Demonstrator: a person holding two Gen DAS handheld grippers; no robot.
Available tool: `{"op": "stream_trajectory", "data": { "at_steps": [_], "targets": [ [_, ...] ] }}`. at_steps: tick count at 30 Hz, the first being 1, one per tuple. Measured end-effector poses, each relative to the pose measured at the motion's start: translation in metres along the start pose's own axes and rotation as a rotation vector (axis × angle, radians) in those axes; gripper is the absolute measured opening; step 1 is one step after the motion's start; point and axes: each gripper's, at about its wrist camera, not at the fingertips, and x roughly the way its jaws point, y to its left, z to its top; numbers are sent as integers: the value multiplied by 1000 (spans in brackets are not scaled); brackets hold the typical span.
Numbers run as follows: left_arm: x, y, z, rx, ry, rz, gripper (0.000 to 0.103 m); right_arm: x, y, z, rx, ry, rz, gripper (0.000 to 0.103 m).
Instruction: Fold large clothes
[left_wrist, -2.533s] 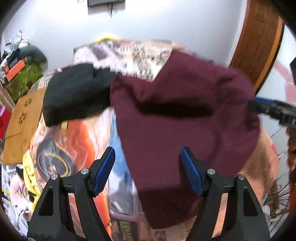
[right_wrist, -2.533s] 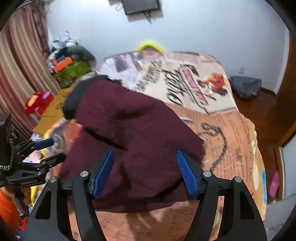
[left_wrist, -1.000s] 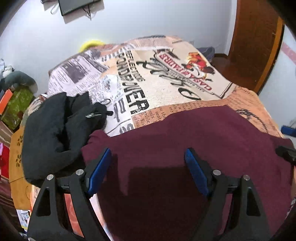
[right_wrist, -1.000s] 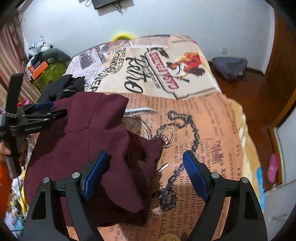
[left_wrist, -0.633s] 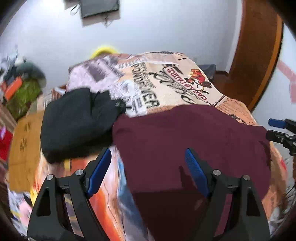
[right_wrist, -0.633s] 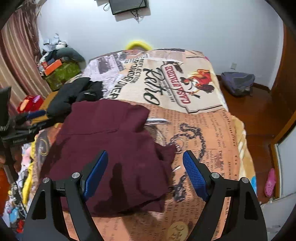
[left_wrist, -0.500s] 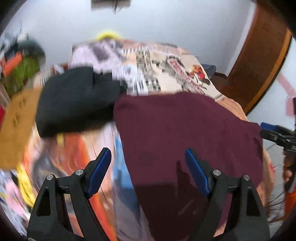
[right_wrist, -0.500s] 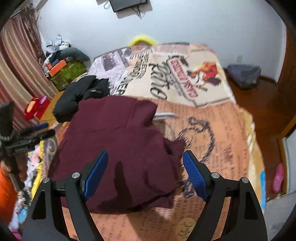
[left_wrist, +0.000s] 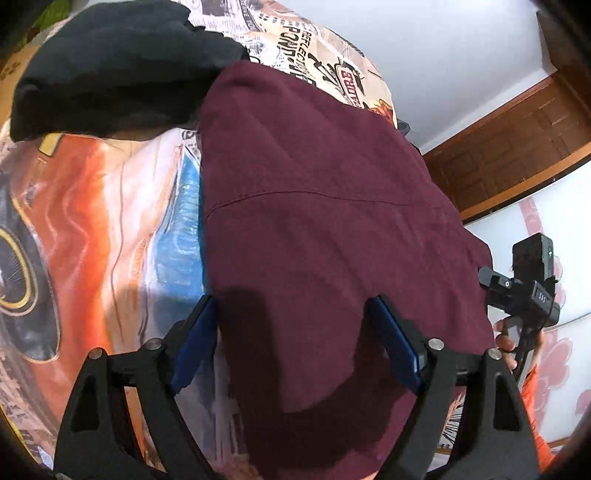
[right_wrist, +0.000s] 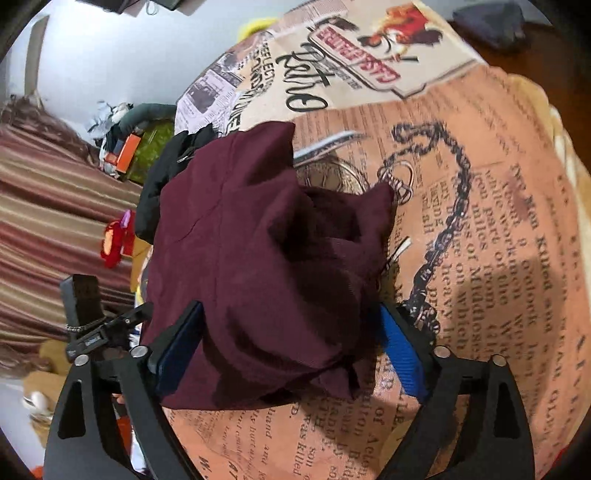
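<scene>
White walls (left_wrist: 461, 44) and a brown wooden door (left_wrist: 517, 140) close off the room behind a bed (right_wrist: 498, 206) that fills most of both views, its cover printed with newspaper columns, a black chain and, on the left-hand side, an orange car picture. Striped curtains (right_wrist: 44, 206) hang along the room's edge in the right wrist view.

On the bed lies the maroon garment (left_wrist: 314, 206), the largest thing on it. In the left wrist view its long axis runs from the near edge of the bed away toward the far wall, one straight side edge lying along the blue and orange print, a seam crossing it from side to side. In the right wrist view (right_wrist: 258, 251) the side nearer the chain print is bunched into loose folds with a corner poking out toward the chain, while the other side lies smoother.

A black garment (left_wrist: 110, 62) sits heaped at the maroon one's far end, touching it.

The left gripper (left_wrist: 295, 343) hangs over the near end of the maroon cloth, jaws spread wide and just opened further, blue pads clear of the fabric. The right gripper (right_wrist: 291, 350) straddles the bunched end, jaws likewise wide and freshly widened; the cloth lies between them, and whether the pads touch it cannot be told.
</scene>
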Motion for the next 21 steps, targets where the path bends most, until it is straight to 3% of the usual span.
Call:
{"op": "stream_trajectory", "data": {
  "at_steps": [7, 15, 18, 20, 21],
  "targets": [
    [27, 17, 18, -123, 54, -92, 88, 13, 0, 6, 9, 36, 36, 98],
    [34, 6, 26, -102, 51, -72, 92, 19, 8, 14, -18, 53, -14, 97],
    [29, 6, 20, -93, 41, -79, 84, 15, 12, 13, -42, 41, -27, 85],
    [25, 6, 18, -86, 36, -78, 76, 10, 16, 12, -64, 28, -32, 69],
    [23, 7, 19, -90, 33, -83, 71, 7, 17, 13, -72, 25, -28, 66]
  ]
}}
